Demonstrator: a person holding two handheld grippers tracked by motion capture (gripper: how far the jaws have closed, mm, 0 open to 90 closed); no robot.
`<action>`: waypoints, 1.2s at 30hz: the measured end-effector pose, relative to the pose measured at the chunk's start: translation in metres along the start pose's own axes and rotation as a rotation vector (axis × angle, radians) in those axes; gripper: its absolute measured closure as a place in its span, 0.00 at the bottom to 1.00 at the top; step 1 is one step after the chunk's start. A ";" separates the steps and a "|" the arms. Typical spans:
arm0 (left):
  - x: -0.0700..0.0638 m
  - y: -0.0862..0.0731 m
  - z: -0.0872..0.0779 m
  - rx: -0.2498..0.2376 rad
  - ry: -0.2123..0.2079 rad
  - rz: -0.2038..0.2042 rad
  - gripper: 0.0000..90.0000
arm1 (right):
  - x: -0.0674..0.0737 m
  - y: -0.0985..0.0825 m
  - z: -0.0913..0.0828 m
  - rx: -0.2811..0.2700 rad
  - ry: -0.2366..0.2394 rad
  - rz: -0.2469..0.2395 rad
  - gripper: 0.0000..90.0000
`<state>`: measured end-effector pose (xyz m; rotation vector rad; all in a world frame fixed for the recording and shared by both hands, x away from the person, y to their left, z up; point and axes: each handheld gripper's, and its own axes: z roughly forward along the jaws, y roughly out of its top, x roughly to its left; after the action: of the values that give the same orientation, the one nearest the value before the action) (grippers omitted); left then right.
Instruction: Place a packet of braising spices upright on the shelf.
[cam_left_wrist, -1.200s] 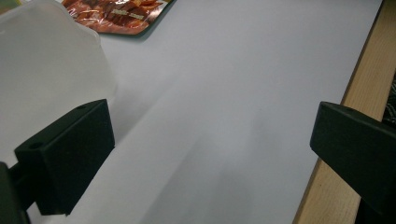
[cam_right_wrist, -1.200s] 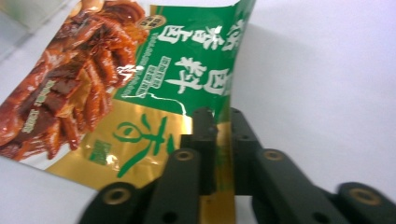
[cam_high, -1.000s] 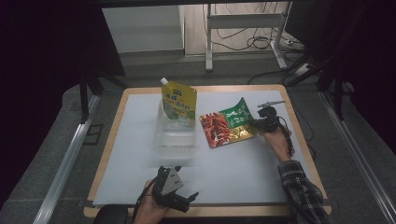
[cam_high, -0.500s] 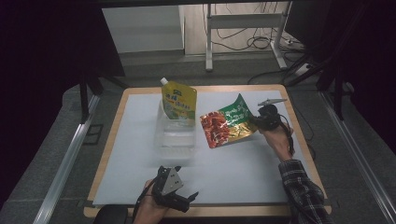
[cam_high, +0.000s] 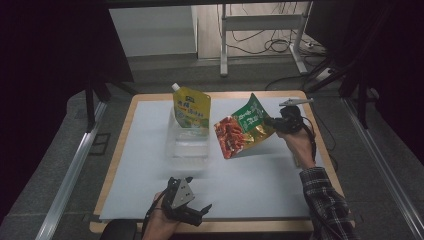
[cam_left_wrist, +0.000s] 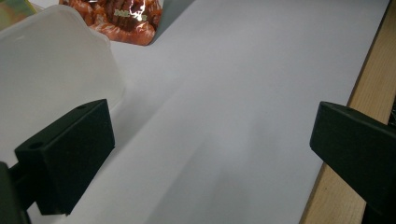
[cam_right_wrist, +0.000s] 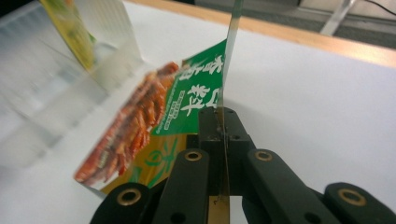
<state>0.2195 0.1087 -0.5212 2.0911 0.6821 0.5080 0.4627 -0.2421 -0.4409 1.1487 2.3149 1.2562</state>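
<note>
The right tool (cam_right_wrist: 219, 135) is clamped on the thin sealed edge of the red and green snack pouch (cam_high: 242, 131), which hangs off the tabletop (cam_high: 280, 175), tilted, with its red end lowest and nearest the clear plastic container (cam_high: 189, 142). The grip looks narrow: only a strip of foil sits between the pads, so the pouch could slide out or swing and twist, most likely if the hand turns quickly. If the goal is the container, as seems likely, the dangling lower corner may catch its near rim and fold, or push the light container along the white sheet. The yellow spout pouch (cam_high: 191, 107) already stands inside at the far end, leaning on the wall; a hard nudge from the incoming pouch could tip it over. The left tool (cam_high: 192, 212) rests near the front edge, its jaws wide apart and holding nothing, too far away to steady the container if it shifts.
</note>
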 end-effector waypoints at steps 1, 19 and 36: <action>0.000 0.000 0.000 -0.001 0.001 0.000 0.00 | 0.001 0.003 -0.001 -0.004 0.009 0.000 0.99; 0.000 0.000 -0.001 -0.012 -0.002 -0.002 0.00 | 0.046 0.054 -0.011 -0.040 0.080 -0.088 0.99; 0.000 0.001 -0.001 -0.011 -0.006 0.000 0.00 | 0.069 0.078 -0.026 -0.035 0.072 -0.165 0.99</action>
<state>0.2193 0.1087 -0.5199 2.0818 0.6747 0.5042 0.4437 -0.1819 -0.3547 0.8951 2.3743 1.2909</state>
